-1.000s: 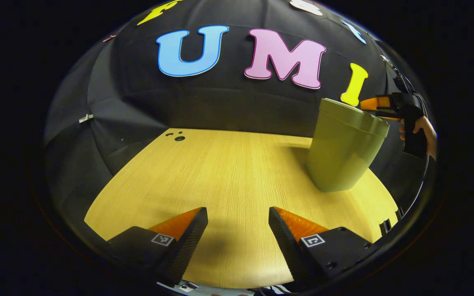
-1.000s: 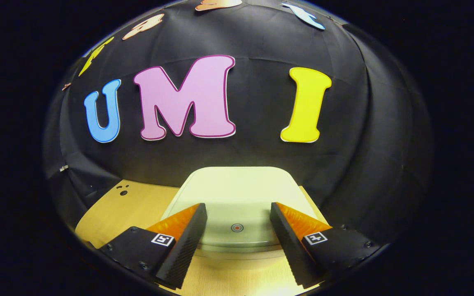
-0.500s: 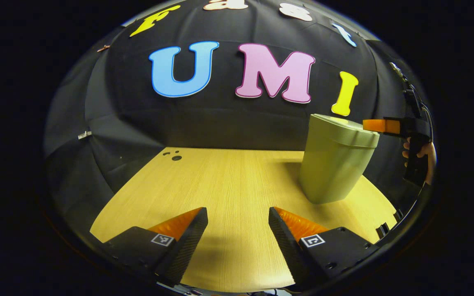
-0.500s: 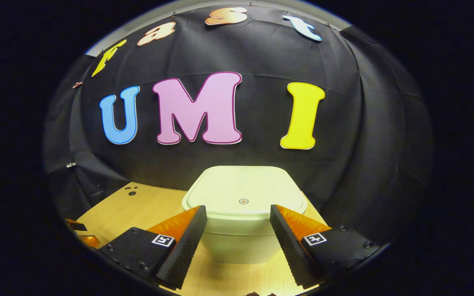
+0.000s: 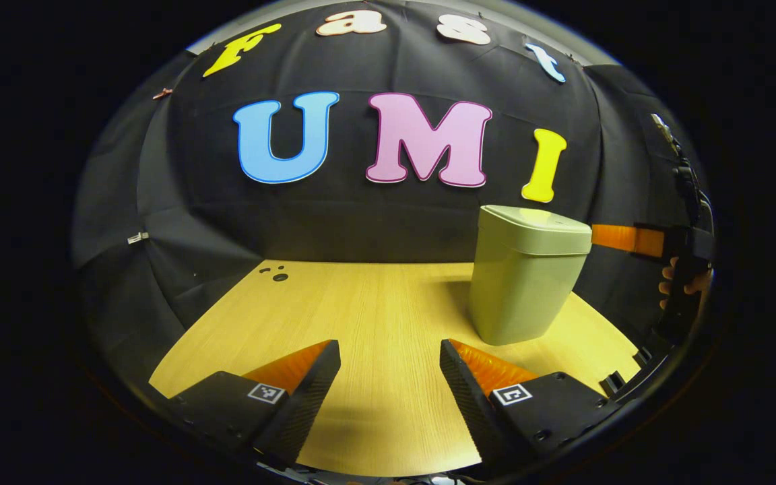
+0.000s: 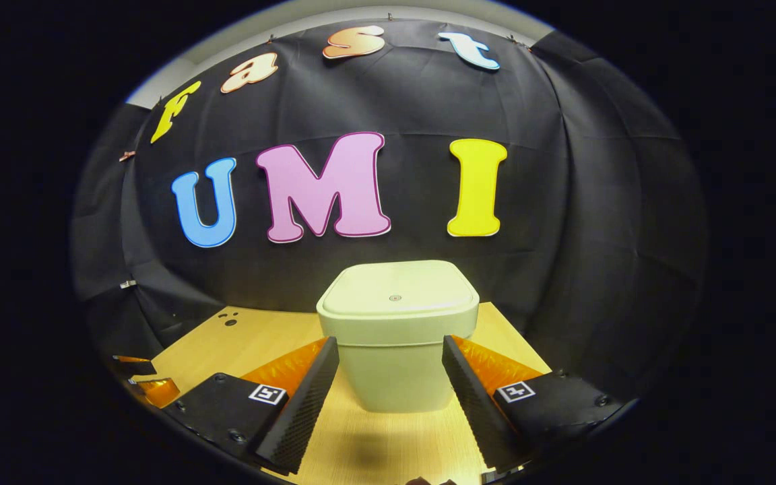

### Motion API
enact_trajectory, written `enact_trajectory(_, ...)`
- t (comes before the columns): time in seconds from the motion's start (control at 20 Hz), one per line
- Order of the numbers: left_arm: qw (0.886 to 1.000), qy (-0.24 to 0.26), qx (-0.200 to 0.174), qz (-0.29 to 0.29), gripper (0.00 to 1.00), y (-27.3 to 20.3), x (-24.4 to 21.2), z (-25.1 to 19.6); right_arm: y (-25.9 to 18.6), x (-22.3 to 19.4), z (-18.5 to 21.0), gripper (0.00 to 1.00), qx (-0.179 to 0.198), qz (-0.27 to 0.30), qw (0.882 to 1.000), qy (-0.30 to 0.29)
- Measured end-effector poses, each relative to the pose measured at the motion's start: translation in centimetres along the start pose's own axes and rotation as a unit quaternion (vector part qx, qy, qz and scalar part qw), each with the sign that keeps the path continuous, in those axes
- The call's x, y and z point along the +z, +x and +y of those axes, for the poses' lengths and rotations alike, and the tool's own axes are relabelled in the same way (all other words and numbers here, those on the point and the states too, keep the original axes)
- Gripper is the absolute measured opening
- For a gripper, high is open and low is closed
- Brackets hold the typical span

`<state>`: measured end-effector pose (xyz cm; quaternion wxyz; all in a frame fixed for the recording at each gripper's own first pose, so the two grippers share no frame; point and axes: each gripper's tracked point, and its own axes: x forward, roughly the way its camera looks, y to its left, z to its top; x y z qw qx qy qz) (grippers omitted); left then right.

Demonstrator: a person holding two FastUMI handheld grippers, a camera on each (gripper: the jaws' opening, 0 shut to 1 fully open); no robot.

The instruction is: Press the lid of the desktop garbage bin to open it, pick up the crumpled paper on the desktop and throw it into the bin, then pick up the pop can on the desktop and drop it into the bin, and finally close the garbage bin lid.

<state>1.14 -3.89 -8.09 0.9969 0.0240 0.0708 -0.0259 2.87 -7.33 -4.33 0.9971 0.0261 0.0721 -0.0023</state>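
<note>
1. I see the bin (image 6: 398,337) upright near the table's (image 5: 361,316) far right edge, close to the booth wall. Its lid (image 6: 398,294) lies flat and shut.
2. I see no paper or can on the bare tabletop. I judge both already binned and the task near its end.
3. I hold the right gripper (image 6: 390,391) level, facing the bin's front. Its fingers stand apart and grip nothing. The bin is near but not touched.
4. I hold the left gripper (image 5: 389,387) low over the table's near edge, fingers apart and empty.
5. A hand (image 5: 681,283) holds the right gripper beside the bin.
</note>
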Motion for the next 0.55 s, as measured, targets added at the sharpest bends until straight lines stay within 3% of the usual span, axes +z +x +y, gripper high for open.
enact_trajectory(0.55, 1.000, -0.004, 0.006, -0.029, 0.96, -2.1, 0.8, 0.3, -4.1, -2.9, 1.9, 0.97, 0.024, 0.017, 0.999, -0.038)
